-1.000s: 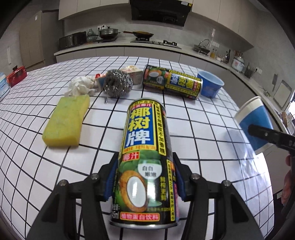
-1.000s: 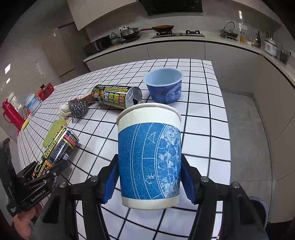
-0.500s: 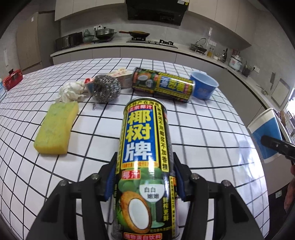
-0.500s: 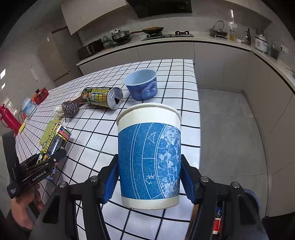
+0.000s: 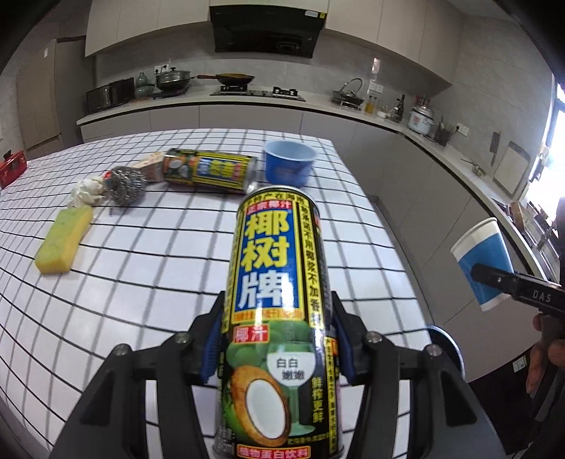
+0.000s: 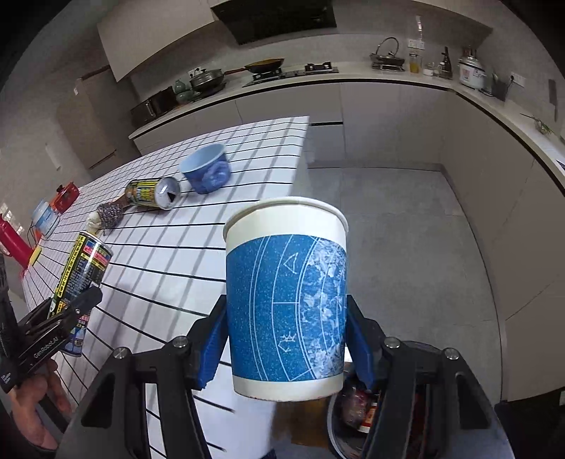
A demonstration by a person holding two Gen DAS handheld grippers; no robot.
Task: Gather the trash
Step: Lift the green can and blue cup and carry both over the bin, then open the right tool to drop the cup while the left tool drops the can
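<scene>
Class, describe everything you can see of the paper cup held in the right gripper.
The paper cup looks like thin card: a white rolled rim, a white base band, and a blue printed wrap with pale curved lines and a speckled patch. It stands upright and looks undented. The right gripper holds it, with the blue-padded jaws pressing opposite sides of its lower half. It hangs past the tiled table edge, above the floor; its inside is hidden.

Grey kitchen cabinets, grey floor, black range hood.
</scene>
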